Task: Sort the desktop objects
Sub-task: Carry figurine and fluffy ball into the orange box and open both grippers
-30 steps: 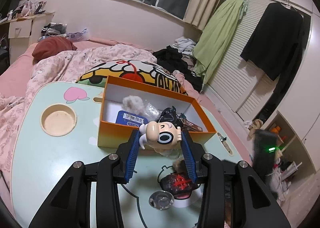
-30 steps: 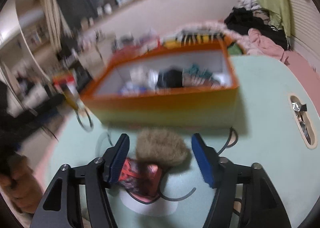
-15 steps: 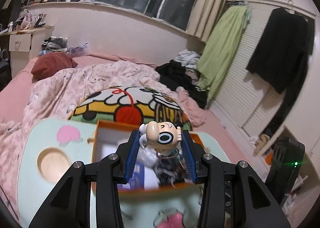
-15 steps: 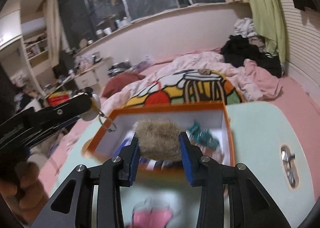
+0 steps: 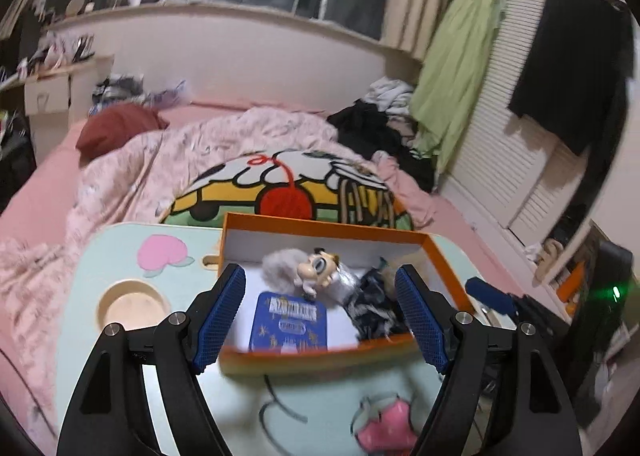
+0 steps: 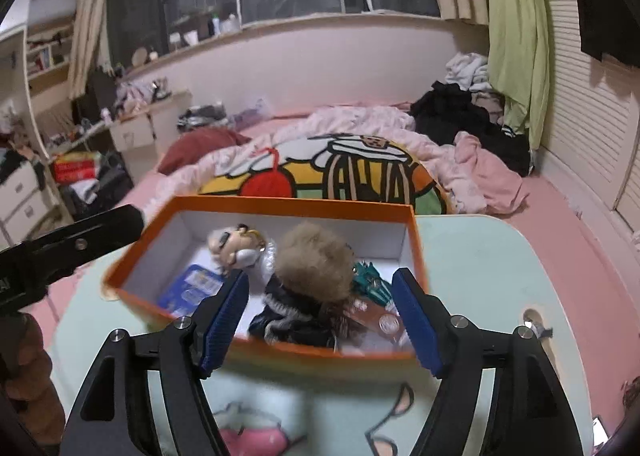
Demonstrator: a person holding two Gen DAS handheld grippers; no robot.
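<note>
Closest in, both tools hang over the near edge of a pale green lap table [image 5: 76,320] set on the bed. The left gripper [image 5: 320,316] has its blue pads spread and its jaws are opening, with nothing pinched between them; the cartoon figure [image 5: 316,270] it sits above lies free inside the orange box [image 5: 320,224], resting against a grey fluffy ball [image 5: 280,264]. The right gripper [image 6: 320,320] looks the same, jaws opening and pads clear of everything, while the tan fur pompom [image 6: 316,260] lies loose in the box on top of a dark tangled bundle [image 6: 292,316]. Also in the box are a blue tin [image 5: 288,320] lying flat towards the near wall, and some teal pieces [image 6: 368,280] over by the right wall. The table's printed pink peach [image 5: 162,252] and its round cup hollow [image 5: 134,304] sit left of the box. Beyond the table is a big round cushion [image 6: 332,171] with a cartoon print, then a rumpled pink duvet [image 5: 180,151] and a dark red pillow [image 5: 116,127]. At the far right, a green garment [image 5: 460,67] and a black one [image 5: 576,63] hang on louvred doors.
</note>
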